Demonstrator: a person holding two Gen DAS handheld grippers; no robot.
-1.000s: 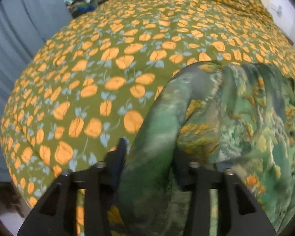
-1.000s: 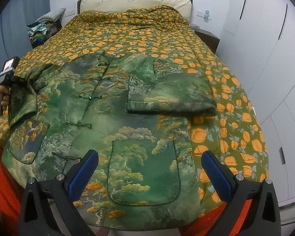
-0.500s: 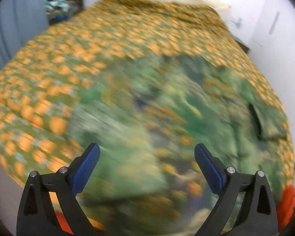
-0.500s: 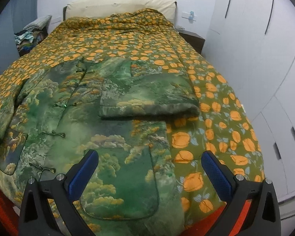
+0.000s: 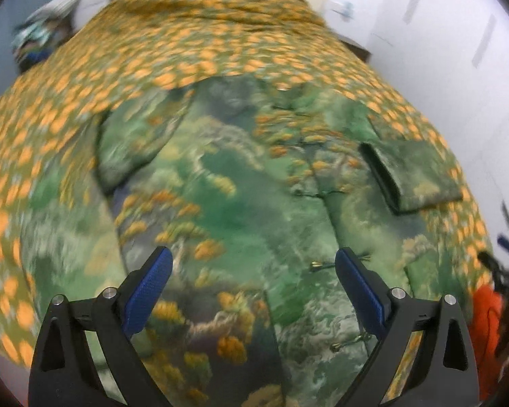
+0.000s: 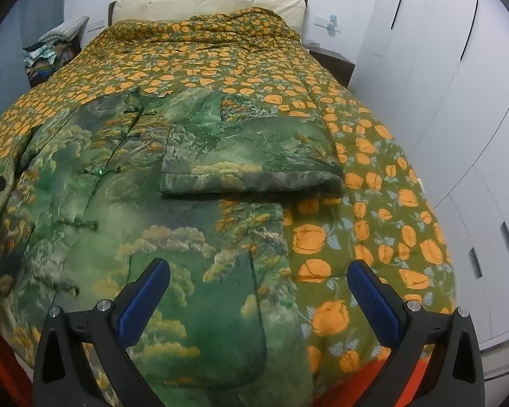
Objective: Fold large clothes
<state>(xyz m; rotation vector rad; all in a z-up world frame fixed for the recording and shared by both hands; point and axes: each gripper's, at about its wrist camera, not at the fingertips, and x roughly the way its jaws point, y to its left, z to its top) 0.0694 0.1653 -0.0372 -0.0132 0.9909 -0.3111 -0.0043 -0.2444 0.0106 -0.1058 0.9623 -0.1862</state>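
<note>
Jacket (image 6: 125,203) with green landscape print lies on the bed (image 6: 373,203); no readable writing. Left tool (image 5: 252,271) and right tool (image 6: 258,285) gape, released, holding nothing.

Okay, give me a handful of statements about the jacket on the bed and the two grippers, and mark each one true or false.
1. The green jacket lies spread on the orange-flowered quilt. True.
2. One sleeve is folded in across the jacket's front. True.
3. The left gripper is clamped on a sleeve. False: its fingers stand wide apart with nothing between them, having just opened.
4. The right gripper is open and holds nothing. True.
5. The jacket closes with a zipper. False: knotted cord fasteners run down its front.
6. The jacket is already folded into a small square. False: only a sleeve is folded so far.
</note>
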